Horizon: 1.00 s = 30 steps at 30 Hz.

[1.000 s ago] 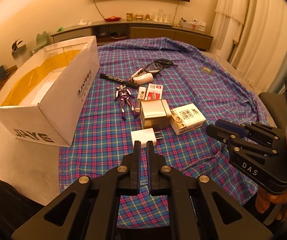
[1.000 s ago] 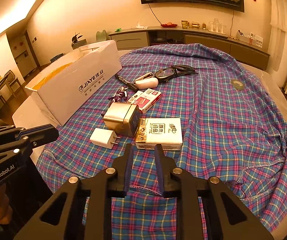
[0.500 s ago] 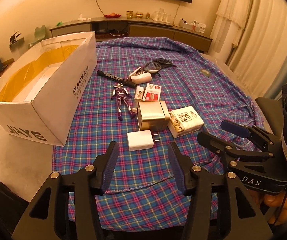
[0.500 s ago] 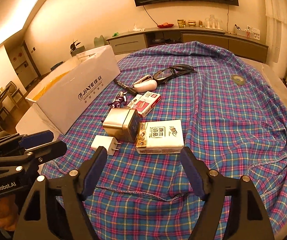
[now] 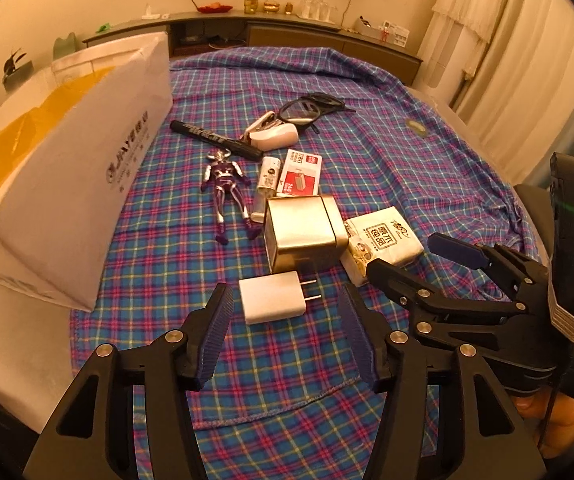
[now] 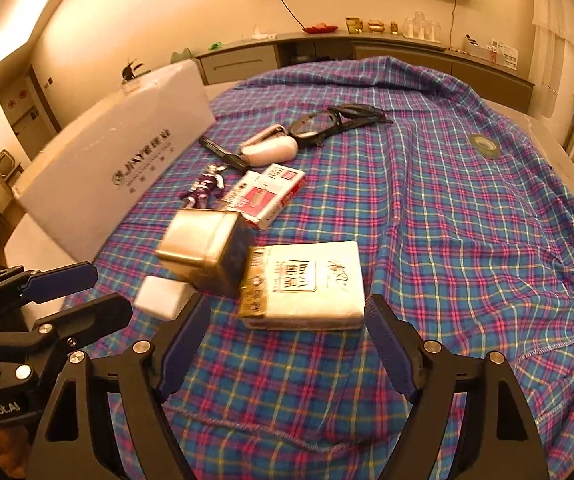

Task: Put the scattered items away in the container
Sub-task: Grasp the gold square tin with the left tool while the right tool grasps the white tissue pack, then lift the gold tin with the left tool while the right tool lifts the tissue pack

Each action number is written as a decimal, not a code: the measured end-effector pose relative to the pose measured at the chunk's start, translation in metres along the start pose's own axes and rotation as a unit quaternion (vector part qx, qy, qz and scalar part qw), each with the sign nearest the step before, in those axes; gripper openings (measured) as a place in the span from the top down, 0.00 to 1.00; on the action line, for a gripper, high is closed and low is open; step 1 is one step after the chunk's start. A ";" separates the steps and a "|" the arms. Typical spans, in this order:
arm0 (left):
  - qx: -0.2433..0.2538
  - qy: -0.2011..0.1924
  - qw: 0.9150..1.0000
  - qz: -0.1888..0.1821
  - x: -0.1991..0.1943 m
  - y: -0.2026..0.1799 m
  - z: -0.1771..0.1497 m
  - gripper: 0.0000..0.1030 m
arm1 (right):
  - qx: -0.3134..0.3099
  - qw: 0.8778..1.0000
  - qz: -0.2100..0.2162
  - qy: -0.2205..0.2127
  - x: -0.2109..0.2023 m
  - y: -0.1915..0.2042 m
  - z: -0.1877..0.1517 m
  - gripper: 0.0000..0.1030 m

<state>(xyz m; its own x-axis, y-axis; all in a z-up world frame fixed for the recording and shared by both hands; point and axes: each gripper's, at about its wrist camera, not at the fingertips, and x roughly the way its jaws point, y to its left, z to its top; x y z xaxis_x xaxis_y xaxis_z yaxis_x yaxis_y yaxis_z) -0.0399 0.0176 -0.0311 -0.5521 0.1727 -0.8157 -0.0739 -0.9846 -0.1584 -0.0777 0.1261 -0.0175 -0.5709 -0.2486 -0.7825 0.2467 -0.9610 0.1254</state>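
A white cardboard box [image 5: 71, 184] with a yellow inside stands open at the left; it also shows in the right wrist view [image 6: 119, 176]. Scattered on the plaid cloth lie a white charger plug [image 5: 273, 302], a gold tin [image 5: 305, 234], a tissue pack [image 6: 307, 284], a purple toy figure [image 5: 227, 192], a red-and-white card box [image 5: 301, 172], a black marker [image 5: 215, 140], a white stapler [image 5: 275, 134] and black glasses [image 5: 311, 108]. My left gripper [image 5: 285, 338] is open just before the plug. My right gripper [image 6: 287, 346] is open just before the tissue pack.
The plaid cloth [image 6: 467, 220] covers a round table, its hem near me. A tape roll [image 6: 484, 145] lies at the far right. A sideboard [image 5: 295, 36] with small items stands against the back wall. Curtains [image 5: 527, 72] hang at the right.
Both grippers have opened from shut to wide. Both have moved forward and down, the left toward the plug, the right toward the tissue pack.
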 end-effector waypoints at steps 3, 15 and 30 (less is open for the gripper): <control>0.002 0.014 1.000 -0.011 0.017 -0.002 0.006 0.43 | 0.005 1.000 -0.006 0.012 0.011 -0.006 0.001 0.22; -0.019 0.024 0.999 -0.030 0.053 0.013 0.036 0.42 | 0.035 0.999 -0.003 0.027 0.028 -0.030 0.013 0.20; 0.074 -0.007 0.997 -0.032 0.064 0.002 0.062 0.36 | -0.043 0.998 -0.027 0.029 0.036 -0.004 0.003 0.18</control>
<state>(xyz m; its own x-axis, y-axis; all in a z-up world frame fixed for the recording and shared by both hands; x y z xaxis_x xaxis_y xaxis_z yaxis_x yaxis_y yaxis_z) -0.1270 0.0246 -0.0496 -0.5540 0.2356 -0.7985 -0.2298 -0.9651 -0.1253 -0.1011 0.1204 -0.0443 -0.5392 -0.1868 -0.8212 0.2848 -0.9581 0.0310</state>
